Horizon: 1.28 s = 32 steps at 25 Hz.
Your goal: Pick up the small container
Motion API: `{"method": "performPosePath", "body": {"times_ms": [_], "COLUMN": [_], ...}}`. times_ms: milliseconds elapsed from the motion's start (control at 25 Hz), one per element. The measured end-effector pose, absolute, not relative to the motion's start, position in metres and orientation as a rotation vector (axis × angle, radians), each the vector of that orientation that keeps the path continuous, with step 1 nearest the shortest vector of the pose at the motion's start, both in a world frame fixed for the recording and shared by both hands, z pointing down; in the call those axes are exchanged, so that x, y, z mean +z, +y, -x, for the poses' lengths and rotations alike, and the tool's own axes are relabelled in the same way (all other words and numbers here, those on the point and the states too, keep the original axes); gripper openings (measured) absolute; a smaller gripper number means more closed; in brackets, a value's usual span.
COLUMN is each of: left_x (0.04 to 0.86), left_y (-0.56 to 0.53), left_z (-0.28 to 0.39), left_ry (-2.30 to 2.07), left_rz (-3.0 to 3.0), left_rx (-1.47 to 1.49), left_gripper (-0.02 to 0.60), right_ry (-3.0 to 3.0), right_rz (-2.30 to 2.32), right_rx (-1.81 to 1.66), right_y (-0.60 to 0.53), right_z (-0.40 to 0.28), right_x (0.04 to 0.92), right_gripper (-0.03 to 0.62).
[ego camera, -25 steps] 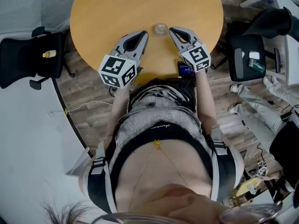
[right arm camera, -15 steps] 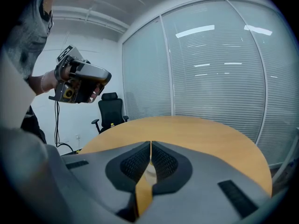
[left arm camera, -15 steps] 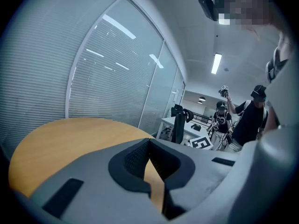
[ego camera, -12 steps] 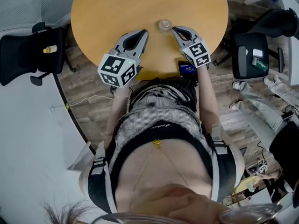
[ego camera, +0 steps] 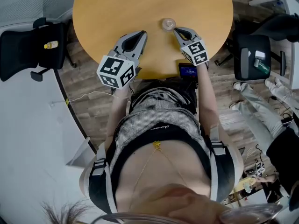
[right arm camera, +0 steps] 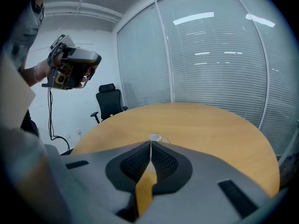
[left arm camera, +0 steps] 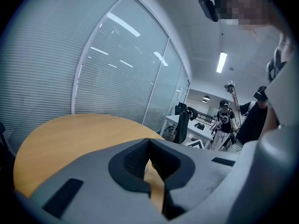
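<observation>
A glass-walled office with lowered blinds and a plank floor surrounds a round wooden desk (ego camera: pixel 131 8). The desk is bare except for the task's one item. A black office chair (ego camera: pixel 28 55) stands off the desk at 9 o'clock, out of the way.

The person stands against the desk's near edge, at 6 o'clock, with both tools reaching over the wood.

The left gripper (ego camera: pixel 143 33) has its jaws pressed together on nothing. It sits well to the 8 o'clock side of the target, probably idle, since something this small needs only one tool.

The right gripper (ego camera: pixel 176 31) is likewise closed and empty. It seems to be the working one. Its own camera puts the target dead ahead, just past the jaw tips (right arm camera: pixel 150 143).

The small container (ego camera: pixel 168 24), clear and round, rests on the desk just beside those tips, at their 11 o'clock. It is not touching them. The jaws would have to part before any grasp.
</observation>
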<state>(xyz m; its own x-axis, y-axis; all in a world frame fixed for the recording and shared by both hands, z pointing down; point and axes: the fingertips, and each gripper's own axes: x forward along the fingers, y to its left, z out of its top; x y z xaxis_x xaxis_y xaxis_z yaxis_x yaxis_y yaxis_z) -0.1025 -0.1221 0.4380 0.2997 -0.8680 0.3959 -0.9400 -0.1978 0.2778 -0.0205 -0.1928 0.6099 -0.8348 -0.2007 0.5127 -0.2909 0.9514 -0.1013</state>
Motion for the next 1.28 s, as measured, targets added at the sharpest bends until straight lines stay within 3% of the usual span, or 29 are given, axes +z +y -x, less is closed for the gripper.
{"method": "performPosePath", "body": {"times_ms": [840, 960, 1280], "left_x": [0.460, 0.461, 0.461], "left_y": [-0.116, -0.115, -0.109], "left_z": [0.098, 0.098, 0.106], "left_ry": [-1.585, -1.583, -1.614], "left_rz": [-2.052, -2.047, -2.019], "left_rx": [0.229, 0.234, 0.234], "left_gripper": [0.018, 0.018, 0.018], "right_ry": [-2.521, -2.516, -2.543], "right_rz": [-0.420, -0.426, -0.413], "right_rx": [0.342, 0.360, 0.356], "right_y": [-0.194, -0.194, -0.198], "right_z": [0.014, 0.015, 0.029], "right_x": [0.654, 0.656, 0.661], "right_gripper": [0.028, 0.146, 0.271]}}
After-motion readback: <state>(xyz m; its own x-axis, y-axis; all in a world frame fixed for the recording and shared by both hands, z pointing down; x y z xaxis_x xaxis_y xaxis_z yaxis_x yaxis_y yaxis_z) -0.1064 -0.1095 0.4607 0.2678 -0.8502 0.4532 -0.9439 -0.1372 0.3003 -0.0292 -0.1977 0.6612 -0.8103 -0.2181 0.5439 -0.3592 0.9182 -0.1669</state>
